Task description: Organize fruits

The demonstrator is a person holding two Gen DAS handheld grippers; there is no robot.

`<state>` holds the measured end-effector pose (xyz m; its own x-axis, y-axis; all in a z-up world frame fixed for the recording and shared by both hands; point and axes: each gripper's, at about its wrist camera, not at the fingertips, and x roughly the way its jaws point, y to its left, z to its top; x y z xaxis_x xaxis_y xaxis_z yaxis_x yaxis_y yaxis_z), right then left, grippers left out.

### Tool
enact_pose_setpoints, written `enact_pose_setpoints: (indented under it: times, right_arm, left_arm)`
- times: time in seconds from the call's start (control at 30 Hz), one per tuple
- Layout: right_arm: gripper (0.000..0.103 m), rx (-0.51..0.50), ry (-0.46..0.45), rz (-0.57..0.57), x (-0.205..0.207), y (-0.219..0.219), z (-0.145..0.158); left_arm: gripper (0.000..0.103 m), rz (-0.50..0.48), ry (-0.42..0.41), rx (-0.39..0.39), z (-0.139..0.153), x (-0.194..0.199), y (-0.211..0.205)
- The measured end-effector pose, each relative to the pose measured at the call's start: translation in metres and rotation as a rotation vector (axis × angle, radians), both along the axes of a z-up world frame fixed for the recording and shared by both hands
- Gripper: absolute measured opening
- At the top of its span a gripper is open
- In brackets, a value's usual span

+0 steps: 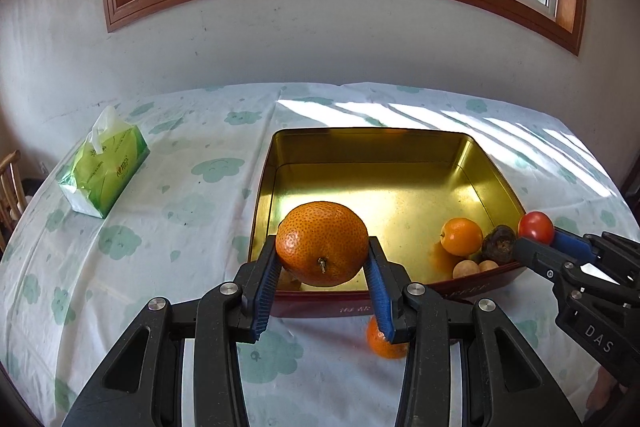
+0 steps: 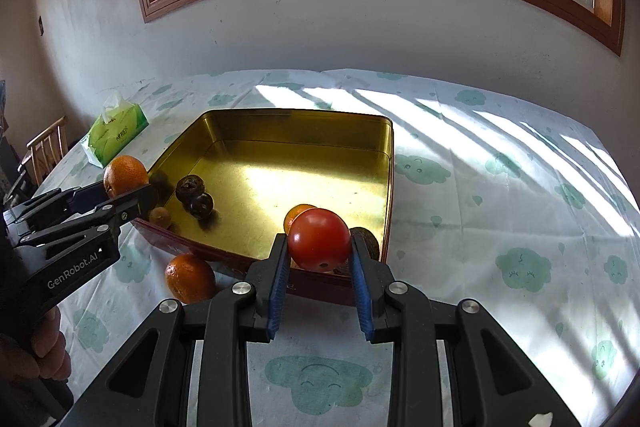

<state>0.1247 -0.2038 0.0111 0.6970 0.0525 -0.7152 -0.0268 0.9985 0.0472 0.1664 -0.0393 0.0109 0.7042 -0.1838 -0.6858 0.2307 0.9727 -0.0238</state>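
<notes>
the left gripper pinched a large pebbly orange over the tin's near wall, and the right gripper pinched a smooth, glossy tomato above the tin's near right corner. both fruits were round and slick, so each looked likely to roll out of the ribbed blue pads if the squeeze loosened; too hard a squeeze could have bruised the tomato. one small orange lay on the soft printed cloth just outside the tin. the gold metal tin, shiny and hard, held a small orange fruit and dark wrinkled fruits. a dropped fruit would probably have bounced there.
</notes>
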Motion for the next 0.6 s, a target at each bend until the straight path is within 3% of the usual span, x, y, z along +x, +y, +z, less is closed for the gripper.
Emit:
enact_pose_setpoints:
  times: [0.6]
  right_arm:
    - [0.028,-0.014,0.047,0.008,0.028,0.004,-0.020]
  left_arm:
    - [0.043,0.011,0.063,0.028,-0.027,0.026,-0.007]
